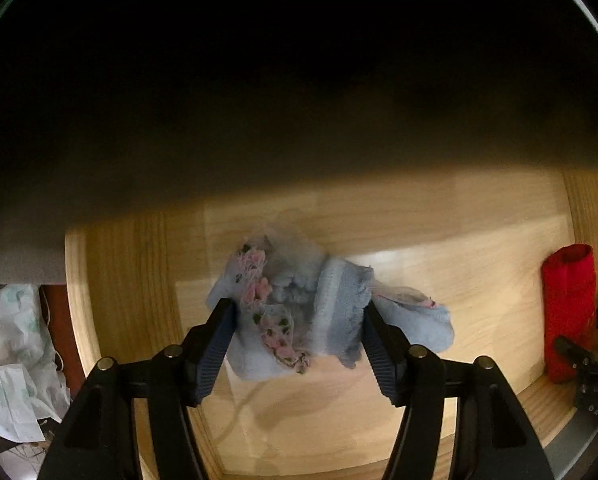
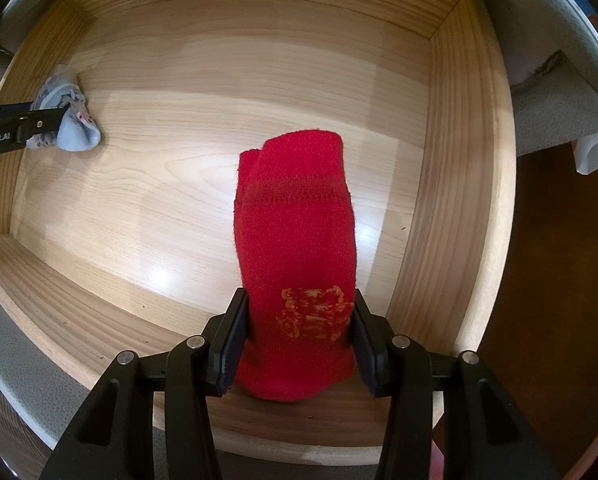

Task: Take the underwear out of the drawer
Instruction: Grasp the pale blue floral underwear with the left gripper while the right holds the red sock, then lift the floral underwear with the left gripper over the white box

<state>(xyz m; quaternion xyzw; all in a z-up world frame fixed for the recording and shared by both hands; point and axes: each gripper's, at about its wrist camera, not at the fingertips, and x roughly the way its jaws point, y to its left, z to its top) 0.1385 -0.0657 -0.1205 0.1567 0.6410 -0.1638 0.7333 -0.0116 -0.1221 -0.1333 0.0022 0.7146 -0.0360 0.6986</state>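
A crumpled light-blue pair of underwear with pink flower trim lies on the floor of an open wooden drawer. My left gripper points down over it, jaws open, a pad at each side of the bundle. In the right wrist view the blue underwear sits at the drawer's far left with the left gripper on it. A folded red garment with gold embroidery lies on the drawer floor. My right gripper is shut on its near end. The red garment also shows at the right in the left wrist view.
A dark overhang covers the back of the drawer. The drawer's wooden walls ring the floor. Crumpled white and green patterned material lies outside the drawer to the left. A grey padded edge lies beyond the right wall.
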